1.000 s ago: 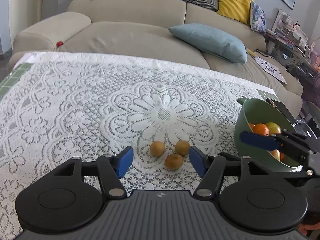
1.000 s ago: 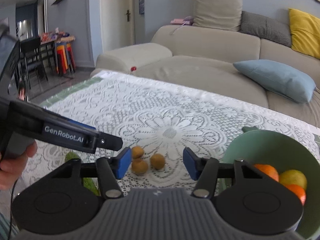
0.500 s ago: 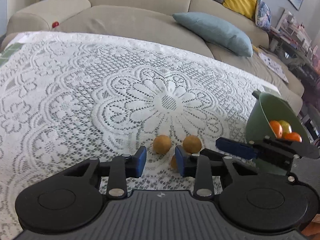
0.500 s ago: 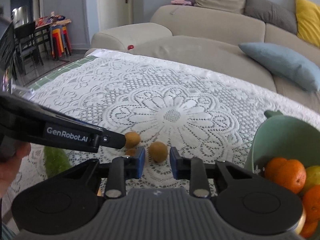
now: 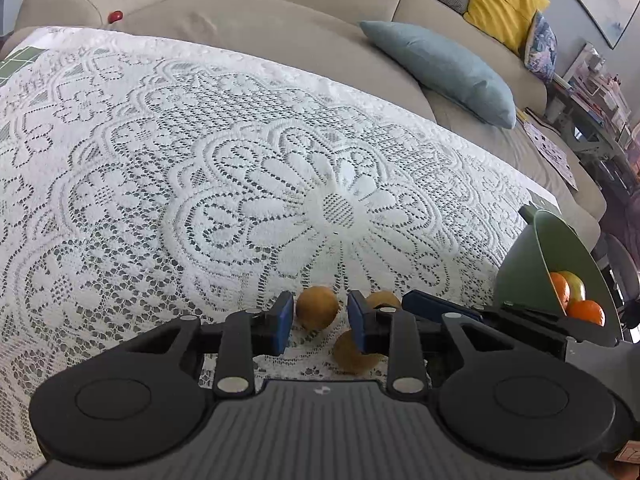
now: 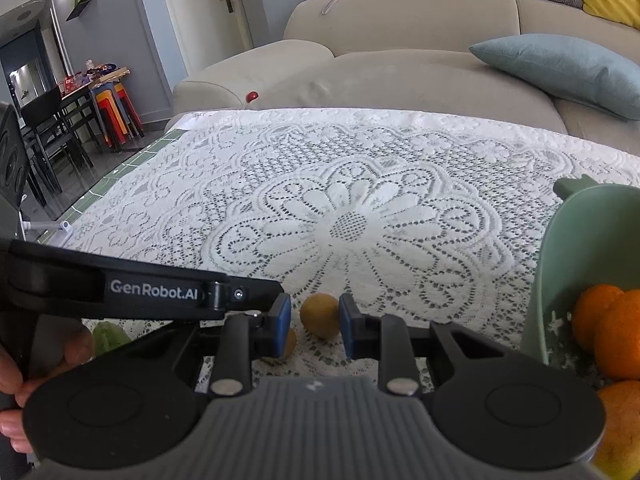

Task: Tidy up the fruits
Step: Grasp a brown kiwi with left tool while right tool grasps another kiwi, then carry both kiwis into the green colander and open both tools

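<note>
Now each gripper point(image 5: 318, 322) point(image 6: 312, 322) brackets a brown fruit point(image 5: 317, 307) point(image 6: 320, 315) loosely

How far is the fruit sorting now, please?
Done: oranges and other fruit already lie in the green bowl. In hand: each claw, left and right, brackets one brown fruit, neither visibly gripped. Left: three brown fruits on the lace cloth.

Beige sectional sofa point(image 6: 400, 64) behind the table point(image 5: 160, 160), which wears white lace cloth. Blue cushion point(image 5: 440, 68), yellow cushion point(image 5: 500, 0). Grey-blue walls, white door point(image 6: 236, 4). Dark dining chairs point(image 6: 48, 128) and stacked stools point(image 6: 118, 114) far left. Daylight.
</note>
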